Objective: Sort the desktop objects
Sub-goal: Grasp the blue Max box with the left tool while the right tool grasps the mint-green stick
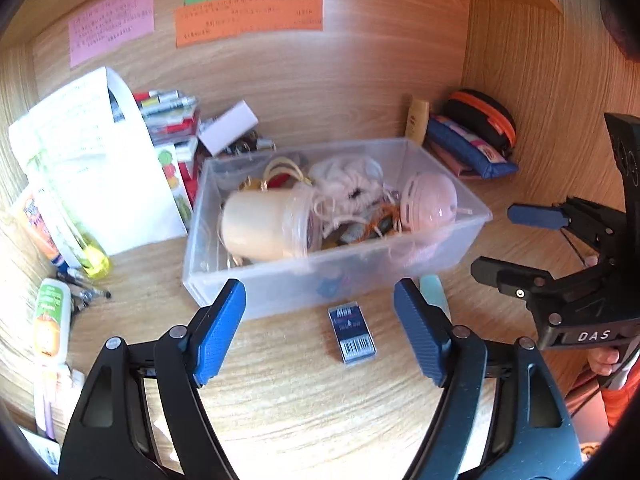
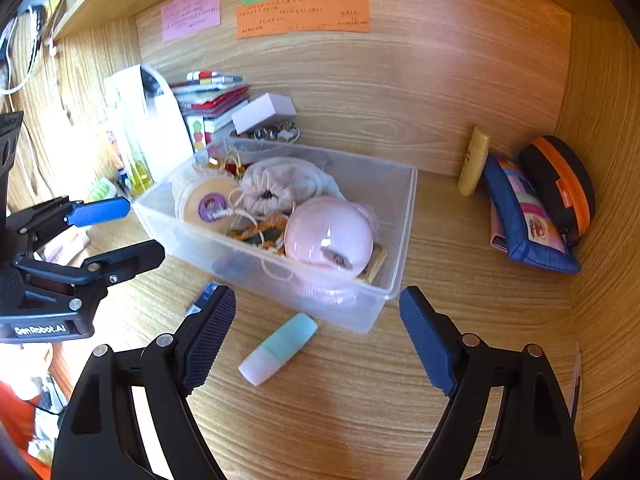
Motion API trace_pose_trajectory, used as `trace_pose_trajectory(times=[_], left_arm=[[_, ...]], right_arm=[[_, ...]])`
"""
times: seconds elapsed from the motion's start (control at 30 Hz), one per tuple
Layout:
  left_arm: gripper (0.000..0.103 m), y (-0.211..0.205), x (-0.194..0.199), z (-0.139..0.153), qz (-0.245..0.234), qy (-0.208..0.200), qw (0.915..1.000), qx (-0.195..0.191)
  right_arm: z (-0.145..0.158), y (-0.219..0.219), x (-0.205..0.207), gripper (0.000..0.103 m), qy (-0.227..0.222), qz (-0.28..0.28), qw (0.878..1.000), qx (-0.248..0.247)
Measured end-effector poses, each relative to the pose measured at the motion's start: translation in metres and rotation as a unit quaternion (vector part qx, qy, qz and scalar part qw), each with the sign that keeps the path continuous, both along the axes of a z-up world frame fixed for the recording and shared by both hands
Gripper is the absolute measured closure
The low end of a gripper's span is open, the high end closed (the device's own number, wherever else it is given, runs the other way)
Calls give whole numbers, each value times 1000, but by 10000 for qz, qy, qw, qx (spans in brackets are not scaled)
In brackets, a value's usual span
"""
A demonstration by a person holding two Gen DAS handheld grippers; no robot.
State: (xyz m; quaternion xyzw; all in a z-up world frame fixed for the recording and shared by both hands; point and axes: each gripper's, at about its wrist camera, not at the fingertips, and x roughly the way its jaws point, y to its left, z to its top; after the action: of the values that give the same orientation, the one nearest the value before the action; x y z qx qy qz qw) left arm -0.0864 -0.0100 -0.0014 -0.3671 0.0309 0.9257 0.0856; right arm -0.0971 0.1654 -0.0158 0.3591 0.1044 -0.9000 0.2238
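Clear plastic box [image 1: 440, 248] in the middle of the wooden desk [image 1: 300, 400], long side toward the near edge, already heaped with small things: a cream jar [image 1: 260, 228] on its side at the left, a pale drawstring pouch [image 2: 280, 188] behind, a pink round case [image 2: 328, 236] at the right, loose cords between them; apparently the collecting spot for the sort, hence central and within reach of both hands. Two items not yet inside, both flat on the desk just beside the near wall of the box: a small blue packet with a barcode [image 1: 352, 334] and, right of it, a pale teal and white tube [image 2: 280, 348] lying at a slant. Left gripper [image 1: 320, 328] spread wide, nothing between the pads, the blue packet framed in the gap but untouched. Right gripper [image 2: 316, 332] likewise spread and empty, the teal tube framed in its gap, apart from both pads. Probably each tool lined up over its own item for a pick into the box. Far left, a pile of papers, boxes and bottles [image 1: 92, 160] against the back wall; far right corner, pouches and a yellow tube [image 2: 474, 164] propped against the wall, seemingly grouped out of the way.
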Motion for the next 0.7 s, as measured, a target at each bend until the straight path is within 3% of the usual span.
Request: trace_pose_trajectory(times=[0.1, 0.33, 0.5, 0.7], left_arm=[[27, 2, 3, -15, -63, -213, 9997, -129], [27, 7, -7, -44, -123, -708, 9973, -176], [29, 7, -12, -53, -149, -827, 9964, -113], [31, 5, -12, -59, -177, -907, 9957, -67]], right_arm=[[-11, -2, 5, 21, -14, 28, 9998, 221], [-39, -11, 4, 21, -538, 276, 9980, 190], [-55, -22, -6, 24, -796, 356, 9956, 333], [-65, -27, -13, 35, -1053, 415, 9931, 292]])
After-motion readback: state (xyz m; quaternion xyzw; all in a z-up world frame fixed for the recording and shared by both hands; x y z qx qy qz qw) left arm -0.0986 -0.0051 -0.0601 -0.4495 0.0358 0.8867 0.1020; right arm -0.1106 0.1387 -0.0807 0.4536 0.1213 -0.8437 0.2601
